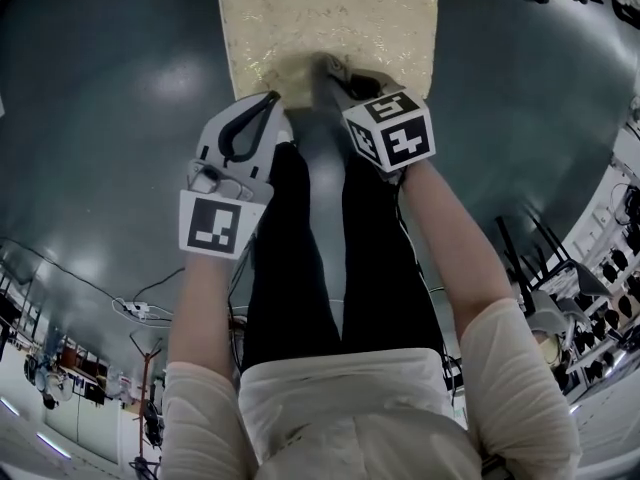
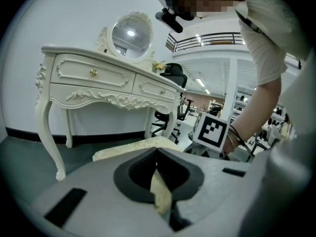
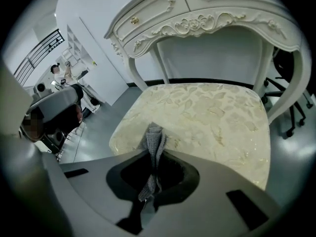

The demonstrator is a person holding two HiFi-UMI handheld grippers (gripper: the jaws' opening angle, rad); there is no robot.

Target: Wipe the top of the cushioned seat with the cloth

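Observation:
The cushioned seat (image 1: 330,18) (image 3: 207,117) (image 2: 128,149) is a cream, leaf-patterned square just ahead of me. My right gripper (image 1: 330,68) (image 3: 153,152) is shut on a grey knitted cloth (image 3: 154,139), whose end pokes out over the seat's near edge. My left gripper (image 1: 272,98) (image 2: 157,154) is at the seat's near left edge with its jaws shut. A cream strip (image 2: 160,194) like the seat's fabric shows between them, seemingly pinched. The right gripper's marker cube (image 2: 214,131) shows close beside the left one.
A white carved dressing table (image 3: 207,14) (image 2: 98,78) with a round mirror (image 2: 131,33) stands right behind the seat, its legs (image 3: 279,83) flanking it. Office chairs (image 2: 170,73) stand beyond. Dark grey floor (image 1: 120,118) surrounds the seat; my legs (image 1: 290,268) are below.

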